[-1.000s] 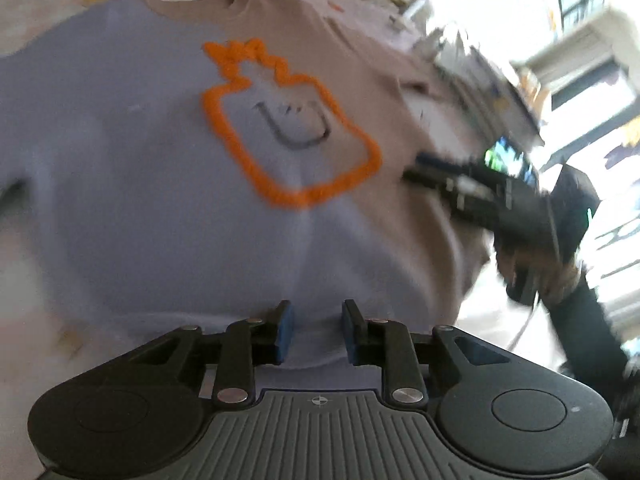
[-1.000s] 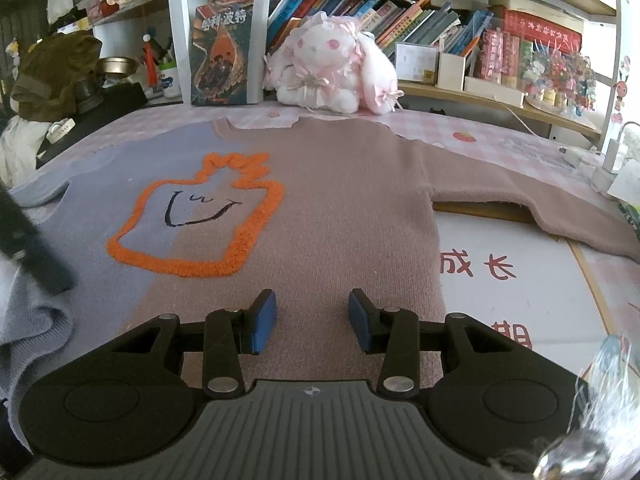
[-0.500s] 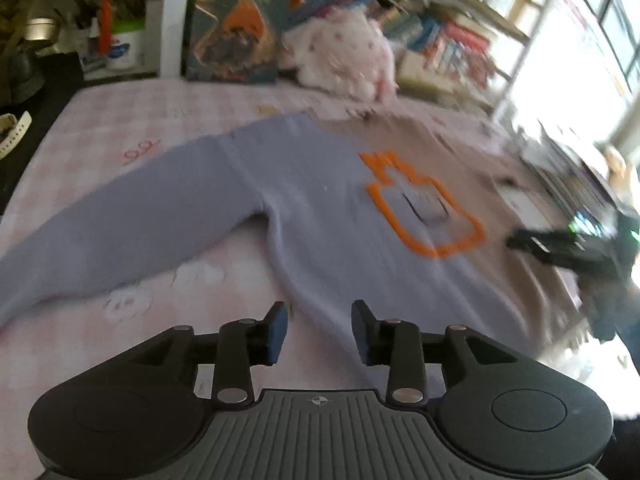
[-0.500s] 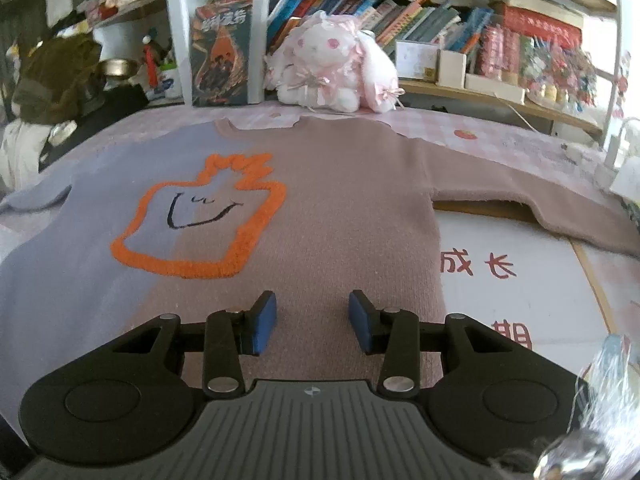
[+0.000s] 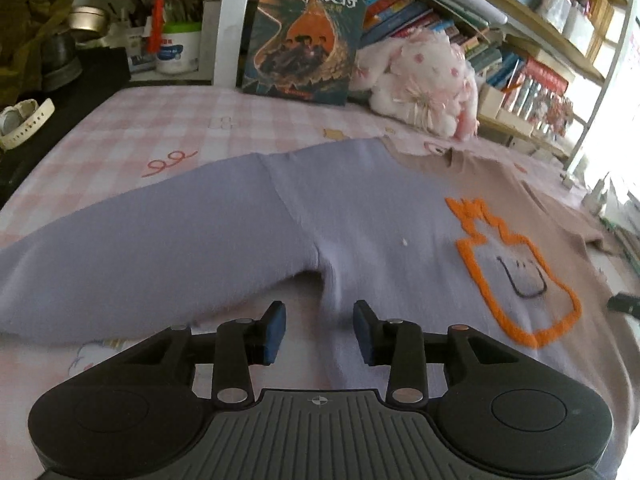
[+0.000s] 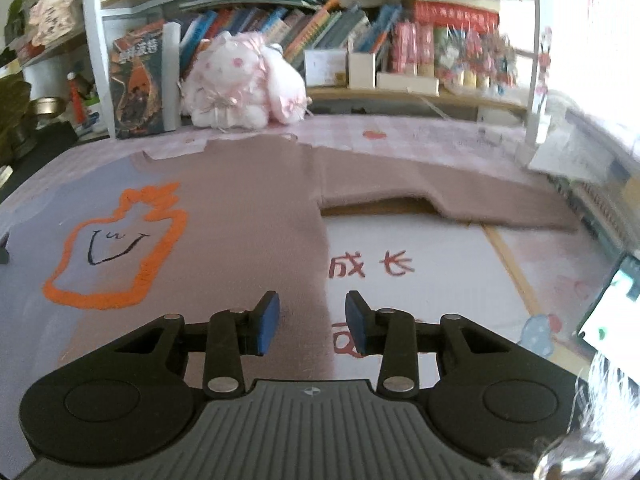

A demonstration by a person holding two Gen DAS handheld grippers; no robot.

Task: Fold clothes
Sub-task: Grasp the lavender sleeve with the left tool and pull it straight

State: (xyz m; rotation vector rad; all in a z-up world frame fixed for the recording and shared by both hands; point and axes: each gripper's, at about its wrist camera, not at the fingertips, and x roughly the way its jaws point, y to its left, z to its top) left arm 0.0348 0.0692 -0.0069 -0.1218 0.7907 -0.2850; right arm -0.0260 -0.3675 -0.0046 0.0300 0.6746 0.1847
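A two-tone sweater (image 5: 360, 216) lies flat and face up on the table, lilac on one half and brown on the other (image 6: 248, 208), with an orange outlined figure (image 5: 516, 276) on the chest. Its lilac sleeve (image 5: 140, 248) stretches left and its brown sleeve (image 6: 460, 200) stretches right. My left gripper (image 5: 320, 326) is open and empty, just above the lilac armpit and side seam. My right gripper (image 6: 312, 322) is open and empty over the sweater's brown side edge, below the armpit.
A pink checked cloth (image 5: 168, 132) covers the table, with a white mat with red characters (image 6: 400, 264) at the right. A plush rabbit (image 6: 240, 84), a standing book (image 5: 304, 32) and bookshelves (image 6: 360, 40) line the back. A phone (image 6: 612, 304) lies at the right.
My left gripper has swung left from the chest figure to the lilac armpit. My right gripper has shifted right, to the brown side edge. Both stay open.
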